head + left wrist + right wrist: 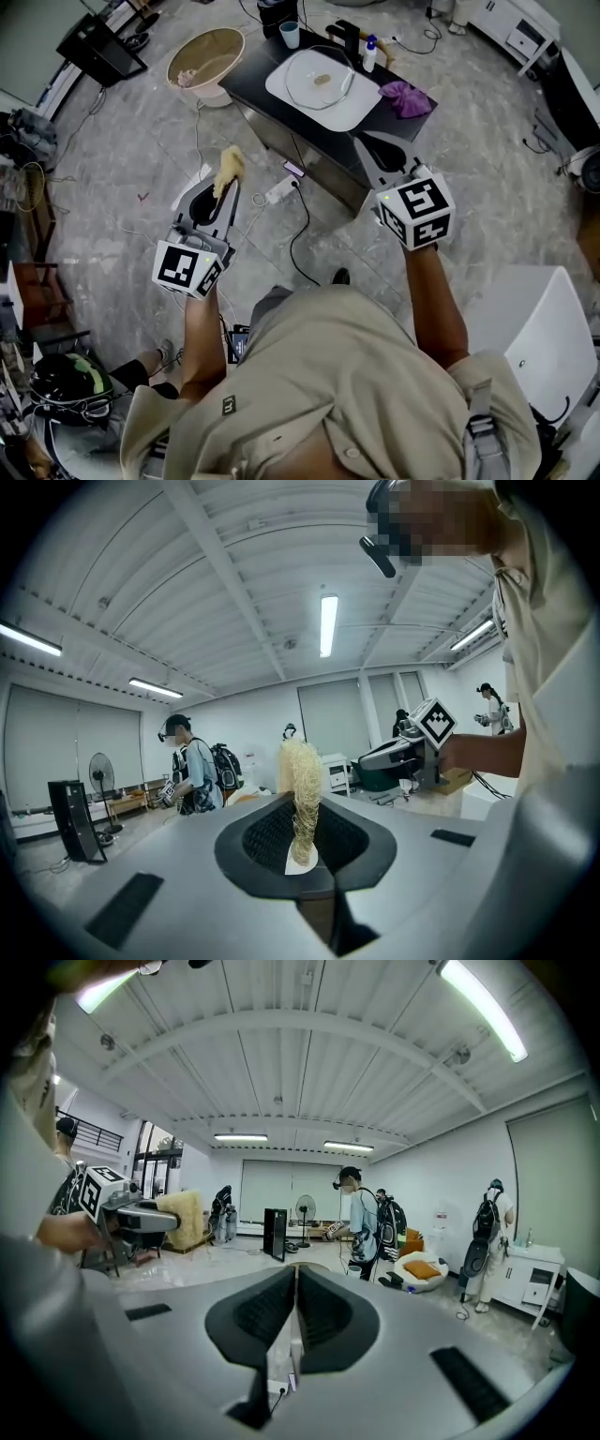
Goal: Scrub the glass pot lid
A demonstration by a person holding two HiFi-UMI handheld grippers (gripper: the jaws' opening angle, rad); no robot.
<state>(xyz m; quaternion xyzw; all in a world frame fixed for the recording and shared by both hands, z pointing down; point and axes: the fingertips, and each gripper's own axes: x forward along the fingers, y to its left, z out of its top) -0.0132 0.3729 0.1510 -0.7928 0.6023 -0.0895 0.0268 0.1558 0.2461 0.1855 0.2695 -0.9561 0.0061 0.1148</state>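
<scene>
2 handheld grippers sit at mid-frame in the head view, each with a marker cube at its back. My left gripper [221, 190], left of centre, is clenched on a pale yellow fibrous scrubbing sponge [228, 169], which sticks out past the fingertips toward the top of the frame. In the left gripper view the sponge [302, 785] stands upright at centre frame, pinched at its base between the black ribbed pads [267, 836]. My right gripper [377, 145], right of centre, has its jaws pressed together with nothing between them. The right gripper view shows its 2 black ribbed pads [258, 1312] meeting along a thin line at centre frame.

The round glass pot lid [322, 81] lies flat inside a white rounded sink basin [361, 108] at upper centre of the head view, well apart from both grippers. The basin is set in a dark countertop [251, 80]. Along the counter's far edge stand a light blue cup [290, 34] and a white spray bottle with a blue cap [369, 54]. A crumpled purple cloth [405, 97] lies just right of the basin. A round beige tub [204, 58] rests on the grey floor at upper left.
</scene>
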